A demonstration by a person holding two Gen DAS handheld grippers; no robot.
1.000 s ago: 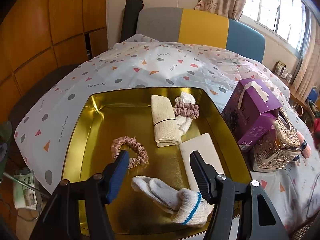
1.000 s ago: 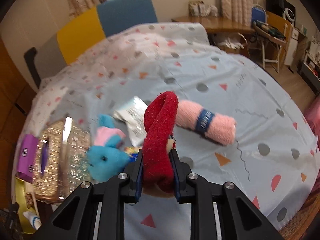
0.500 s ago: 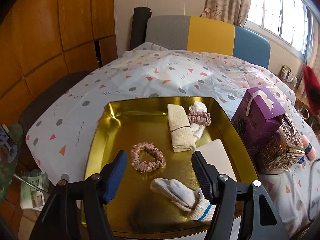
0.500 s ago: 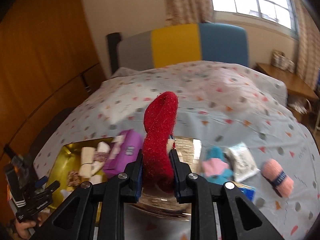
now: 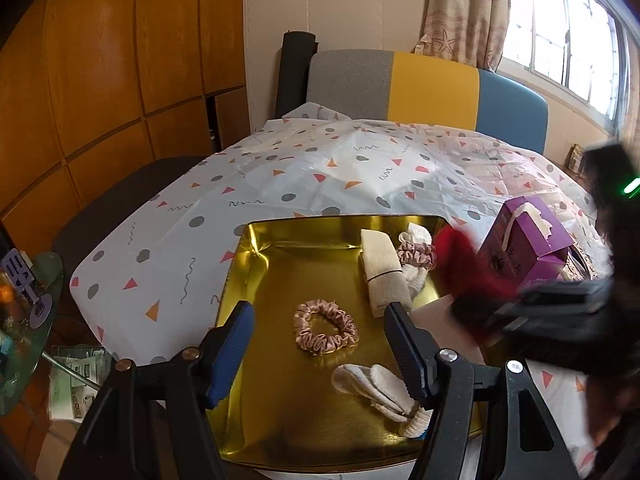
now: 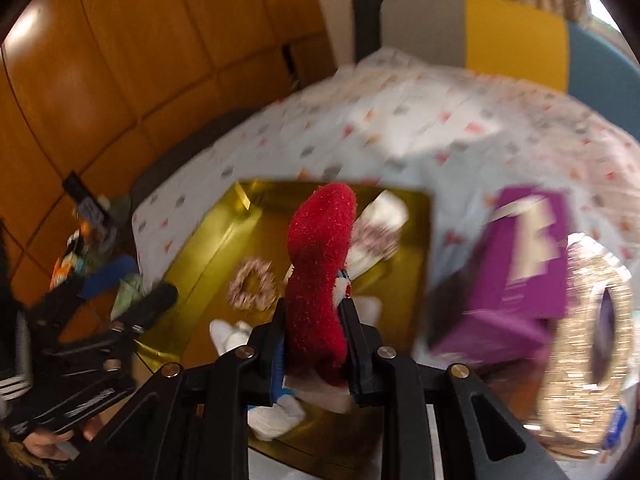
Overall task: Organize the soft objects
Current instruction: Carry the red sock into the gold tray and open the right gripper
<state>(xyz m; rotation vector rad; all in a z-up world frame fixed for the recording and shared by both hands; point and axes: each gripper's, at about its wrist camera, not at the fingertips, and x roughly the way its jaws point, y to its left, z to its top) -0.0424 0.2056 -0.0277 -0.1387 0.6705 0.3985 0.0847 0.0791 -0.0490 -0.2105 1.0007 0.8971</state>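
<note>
Over the gold tray, the right gripper, clamping the red sock, has arrived; left gripper gapes empty.

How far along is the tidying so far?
Partly done. The gold tray already holds a scrunchie, a folded cloth and white socks. The right gripper grips a red sock above the tray; it is not yet dropped. The left gripper is open.
</note>
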